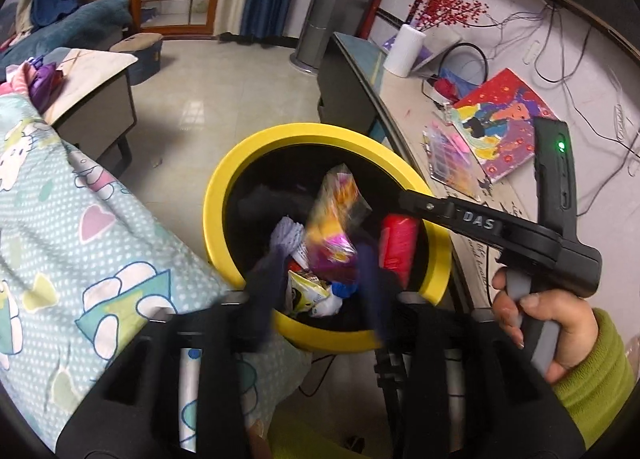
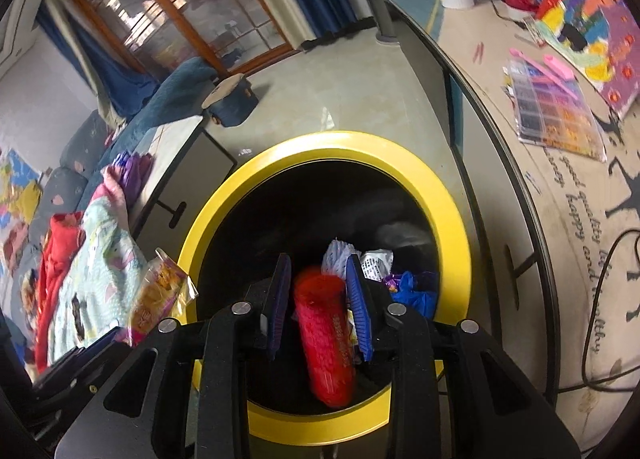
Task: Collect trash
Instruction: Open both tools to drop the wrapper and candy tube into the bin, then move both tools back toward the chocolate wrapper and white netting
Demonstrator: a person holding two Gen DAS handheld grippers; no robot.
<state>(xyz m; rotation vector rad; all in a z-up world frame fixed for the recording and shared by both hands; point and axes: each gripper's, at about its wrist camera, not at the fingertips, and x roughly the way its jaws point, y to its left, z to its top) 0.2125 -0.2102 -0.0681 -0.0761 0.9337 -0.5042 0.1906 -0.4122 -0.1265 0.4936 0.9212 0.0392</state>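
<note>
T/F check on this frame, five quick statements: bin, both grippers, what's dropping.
1. The bin has a yellow rim. True.
2. The red tube sits between the right gripper fingers, over the bin. True.
3. The bin is empty. False: wrappers and a blue scrap lie inside.
4. The left gripper is clamped on the snack bag. False: its fingers are apart, and the blurred bag is beyond them, over the bin.
5. The paper roll stands on the floor. False: it stands on the table.

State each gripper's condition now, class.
Left gripper: open, snack wrapper loose between the fingers.
Right gripper: open, red packet between the fingers.
</note>
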